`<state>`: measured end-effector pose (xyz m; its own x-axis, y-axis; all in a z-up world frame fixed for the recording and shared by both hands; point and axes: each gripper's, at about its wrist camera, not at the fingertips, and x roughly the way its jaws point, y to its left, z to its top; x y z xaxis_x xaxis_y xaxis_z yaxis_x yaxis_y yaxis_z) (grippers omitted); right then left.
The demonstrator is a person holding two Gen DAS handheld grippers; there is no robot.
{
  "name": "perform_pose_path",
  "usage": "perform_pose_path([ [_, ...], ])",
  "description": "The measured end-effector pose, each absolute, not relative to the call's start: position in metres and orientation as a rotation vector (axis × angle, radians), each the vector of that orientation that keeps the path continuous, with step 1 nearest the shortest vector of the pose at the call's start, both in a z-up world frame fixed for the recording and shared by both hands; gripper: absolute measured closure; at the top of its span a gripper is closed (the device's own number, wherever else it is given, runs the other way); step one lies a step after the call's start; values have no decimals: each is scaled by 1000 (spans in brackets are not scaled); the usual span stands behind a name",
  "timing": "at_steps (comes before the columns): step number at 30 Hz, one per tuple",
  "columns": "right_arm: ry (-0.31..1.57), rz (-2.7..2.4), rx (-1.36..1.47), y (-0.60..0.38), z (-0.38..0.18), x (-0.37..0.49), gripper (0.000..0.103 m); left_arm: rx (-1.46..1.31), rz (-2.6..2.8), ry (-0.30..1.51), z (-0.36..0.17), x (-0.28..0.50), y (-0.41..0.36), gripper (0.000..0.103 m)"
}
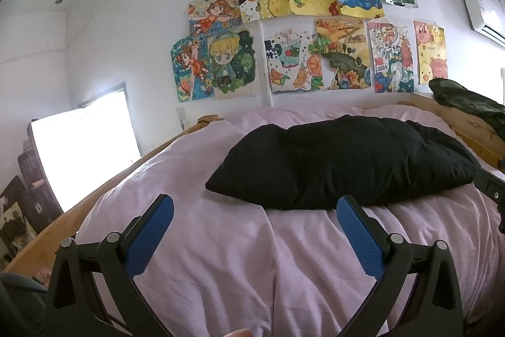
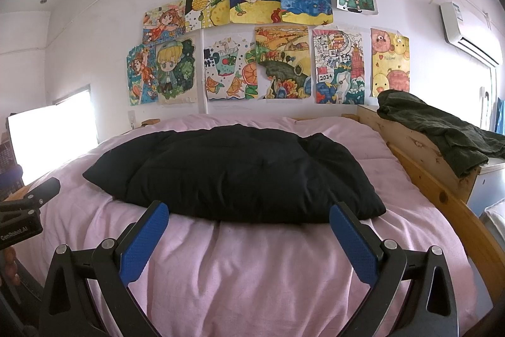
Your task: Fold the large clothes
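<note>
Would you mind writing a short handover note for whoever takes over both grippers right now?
Left gripper: jaws open, empty, held above the pink bed cover, just short of the garment's near edge.
Right gripper: jaws open, empty, also at the near edge, not gripping it.
Black garment: lies in a puffy, bunched heap across the middle of the bed, touched by neither gripper. A dark green garment is draped over the wooden frame on the right.
Done: no neat fold is visible yet.
Left: probably grip the black garment, spread it flat, then fold it; the green one may follow.
</note>
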<state>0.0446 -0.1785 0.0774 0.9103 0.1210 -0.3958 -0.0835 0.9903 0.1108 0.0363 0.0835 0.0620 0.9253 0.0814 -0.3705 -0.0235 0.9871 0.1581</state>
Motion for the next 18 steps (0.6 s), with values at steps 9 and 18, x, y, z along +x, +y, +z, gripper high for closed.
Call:
perform_pose_path([
  [9,415,103,92,-177,78,45,0,154,39,389,62,36,83,1],
  [18,415,102,92,-176,78,44,0,160,39,389,63,38,81,1],
])
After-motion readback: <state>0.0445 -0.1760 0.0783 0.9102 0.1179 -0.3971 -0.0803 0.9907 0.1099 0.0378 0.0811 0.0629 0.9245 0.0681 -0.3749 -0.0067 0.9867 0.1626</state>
